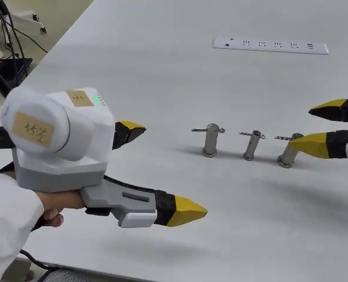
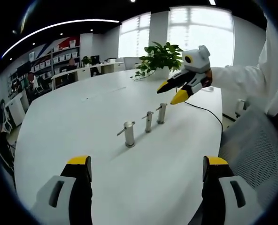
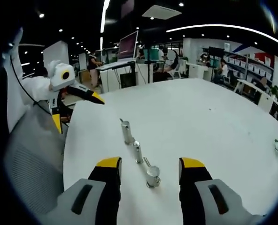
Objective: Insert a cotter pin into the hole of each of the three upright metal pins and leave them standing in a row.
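Three metal pins (image 1: 251,145) stand aligned; head view includes a power strip (image 1: 270,45).

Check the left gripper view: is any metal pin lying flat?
No, all three metal pins stand upright in a row on the table.

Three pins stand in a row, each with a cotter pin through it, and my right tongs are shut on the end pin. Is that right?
No: the right tongs are open, jaws either side of the end pin with gaps, as the right gripper view shows. The rest holds: three pins in a row, each with a cotter pin.
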`<state>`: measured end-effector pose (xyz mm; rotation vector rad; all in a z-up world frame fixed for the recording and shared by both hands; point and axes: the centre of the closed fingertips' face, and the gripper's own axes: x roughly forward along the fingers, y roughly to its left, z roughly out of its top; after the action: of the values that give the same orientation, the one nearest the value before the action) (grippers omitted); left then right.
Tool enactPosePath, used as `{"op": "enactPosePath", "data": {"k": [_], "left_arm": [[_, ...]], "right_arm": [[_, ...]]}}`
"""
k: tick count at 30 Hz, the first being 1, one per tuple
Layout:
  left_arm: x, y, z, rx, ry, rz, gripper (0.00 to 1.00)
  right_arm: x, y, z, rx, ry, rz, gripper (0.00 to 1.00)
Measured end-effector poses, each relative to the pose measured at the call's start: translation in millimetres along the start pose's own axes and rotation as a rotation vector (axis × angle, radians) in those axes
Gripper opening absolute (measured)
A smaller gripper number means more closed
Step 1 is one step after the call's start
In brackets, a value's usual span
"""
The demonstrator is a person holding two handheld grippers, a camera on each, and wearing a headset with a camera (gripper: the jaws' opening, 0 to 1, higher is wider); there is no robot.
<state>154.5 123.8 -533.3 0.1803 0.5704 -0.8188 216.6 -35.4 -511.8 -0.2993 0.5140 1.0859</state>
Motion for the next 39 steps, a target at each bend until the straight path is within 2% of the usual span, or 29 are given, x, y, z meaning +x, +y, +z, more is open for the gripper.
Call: {"op": "enactPosePath", "data": {"k": [2, 4, 5, 8, 11, 15, 18, 25, 31, 34, 39], "left_arm": [[-0.1, 0.1, -0.9, -0.003, 0.001, 0.001, 0.98], [-0.3, 4.6, 0.8, 0.007, -0.013, 0.029, 0.97], [-0.5, 4.9, 1.0, 0.002, -0.015, 0.03, 0.97], [-1.8, 6.8, 6.7, -0.034, -0.056, 0.041, 0.97], [-4.9, 6.2, 13.1, -0.073, -0.095, 0.036, 0.97], [-9.6, 7.7, 12.8, -0.084, -0.099, 0.044, 0.98], [-13.9, 6.3, 13.4, -0.113, -0.112, 0.041, 0.99], [-18.4, 2.0, 16.7, -0.159, -0.147, 0.04, 0.99], [-20.5, -0.4, 12.8, -0.172, -0.137, 0.03, 0.99], [-22.6, 0.6, 12.0, -0.191, -0.142, 0.034, 0.99], [-24.8, -0.1, 10.6, -0.201, -0.135, 0.031, 0.99]], "right_arm": [[-4.5, 5.8, 0.3, 0.017, -0.008, -0.004, 0.47], [-7.8, 11.3, 0.8, 0.023, -0.014, -0.006, 0.5], [-9.6, 9.0, -1.6, 0.028, -0.016, -0.009, 0.51], [-14.3, 10.2, -3.2, 0.02, -0.017, -0.045, 0.52], [-18.3, 12.0, -1.5, 0.065, -0.035, -0.073, 0.59], [-24.7, 15.5, -2.0, 0.114, -0.041, -0.083, 0.67], [-28.4, 19.5, -3.6, 0.149, -0.044, -0.083, 0.72], [-32.7, 23.5, -9.2, 0.16, -0.015, -0.091, 0.83], [-38.0, 23.6, -14.4, 0.191, 0.01, -0.111, 0.89], [-39.2, 27.6, -15.5, 0.224, 0.003, -0.116, 0.93], [-37.2, 27.9, -22.3, 0.262, 0.011, -0.158, 0.98]]}}
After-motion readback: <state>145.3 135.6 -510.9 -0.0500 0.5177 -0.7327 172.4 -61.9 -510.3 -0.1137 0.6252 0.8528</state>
